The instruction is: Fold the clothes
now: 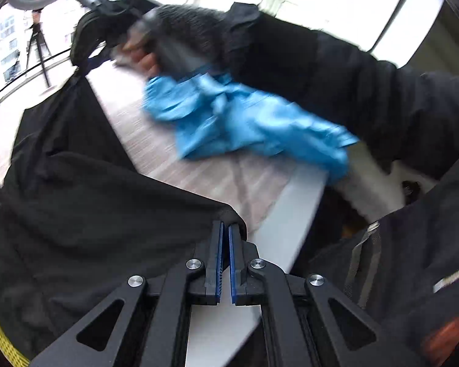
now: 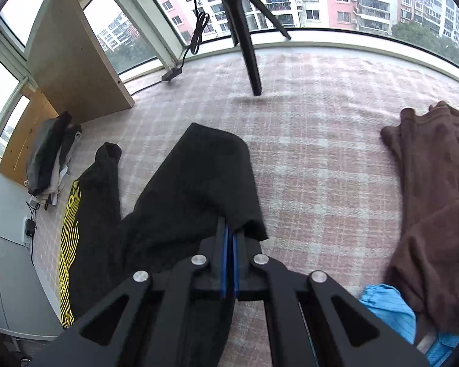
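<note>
No legible text in either view; the black garment (image 2: 88,244) at near left bears a yellow wavy-line print (image 2: 68,253) topped by letters too distorted to read

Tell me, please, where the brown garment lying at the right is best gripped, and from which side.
Grip the brown garment at its upper left corner, the free edge lying flat on the plaid blanket, coming from the left over bare blanket. Its lower part is bunched against the blue garment, so a grip there would probably catch both.

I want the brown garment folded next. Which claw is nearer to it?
Right, as far as the views show. The right claw pinches the black garment, with the brown garment off to its right; the left claw's view shows none.
</note>
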Action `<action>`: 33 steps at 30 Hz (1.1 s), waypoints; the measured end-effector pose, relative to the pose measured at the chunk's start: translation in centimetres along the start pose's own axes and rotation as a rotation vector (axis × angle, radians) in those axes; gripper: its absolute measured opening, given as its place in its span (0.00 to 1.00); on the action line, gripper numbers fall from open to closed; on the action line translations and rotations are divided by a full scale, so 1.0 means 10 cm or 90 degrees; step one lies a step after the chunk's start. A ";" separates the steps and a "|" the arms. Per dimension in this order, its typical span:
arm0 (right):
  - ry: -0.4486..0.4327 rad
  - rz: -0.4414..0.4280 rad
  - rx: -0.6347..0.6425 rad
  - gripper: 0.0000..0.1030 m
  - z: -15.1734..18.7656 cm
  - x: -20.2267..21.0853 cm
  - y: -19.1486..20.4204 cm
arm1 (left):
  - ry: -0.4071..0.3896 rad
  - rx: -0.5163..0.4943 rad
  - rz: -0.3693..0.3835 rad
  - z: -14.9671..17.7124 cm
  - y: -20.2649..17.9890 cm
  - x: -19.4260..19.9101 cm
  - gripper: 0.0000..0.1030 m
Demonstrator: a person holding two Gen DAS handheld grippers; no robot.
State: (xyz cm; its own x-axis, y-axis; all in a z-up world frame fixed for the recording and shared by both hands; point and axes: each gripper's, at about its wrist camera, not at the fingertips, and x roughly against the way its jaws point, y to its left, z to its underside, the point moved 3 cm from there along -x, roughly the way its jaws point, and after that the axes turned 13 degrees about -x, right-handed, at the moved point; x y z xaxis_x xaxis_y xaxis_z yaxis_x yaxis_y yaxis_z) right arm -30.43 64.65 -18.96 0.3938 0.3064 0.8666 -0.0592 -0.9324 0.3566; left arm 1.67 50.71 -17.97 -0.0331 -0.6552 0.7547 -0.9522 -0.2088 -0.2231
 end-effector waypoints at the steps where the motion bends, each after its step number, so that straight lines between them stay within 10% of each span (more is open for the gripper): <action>1: -0.011 0.033 0.004 0.02 0.00 0.06 -0.07 | -0.007 0.004 0.019 -0.04 -0.05 -0.10 0.04; 6: 0.051 0.174 0.040 0.04 0.04 -0.02 -0.37 | 0.104 0.015 0.003 0.03 -0.02 -0.56 0.06; 9: 0.011 0.216 0.083 0.08 -0.01 0.21 -0.24 | 0.085 0.038 -0.018 0.17 0.12 -0.20 0.17; 14: -0.009 0.058 0.159 0.39 -0.09 0.32 0.63 | 0.040 0.146 -0.136 0.65 0.76 0.76 0.30; 17: 0.034 -0.062 0.164 0.39 -0.10 -0.07 1.24 | 0.036 0.235 -0.232 0.97 1.38 1.28 0.31; 21: 0.063 -0.076 0.175 0.39 -0.14 -0.75 1.91 | 0.040 0.314 -0.334 1.25 2.29 1.75 0.31; 26: 0.090 -0.046 0.204 0.39 -0.26 -1.32 2.27 | 0.041 0.344 -0.362 1.22 3.45 1.85 0.36; 33: 0.133 -0.042 0.169 0.39 -0.44 -1.76 2.34 | 0.102 0.337 -0.281 1.14 4.48 1.24 0.38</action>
State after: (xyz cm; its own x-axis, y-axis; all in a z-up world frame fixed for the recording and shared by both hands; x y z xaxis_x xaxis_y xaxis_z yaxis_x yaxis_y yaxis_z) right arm -42.84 38.32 -24.36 0.1910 0.3751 0.9071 0.2117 -0.9181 0.3351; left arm -37.90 24.96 -25.70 0.2386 -0.3210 0.9165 -0.6123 -0.7823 -0.1147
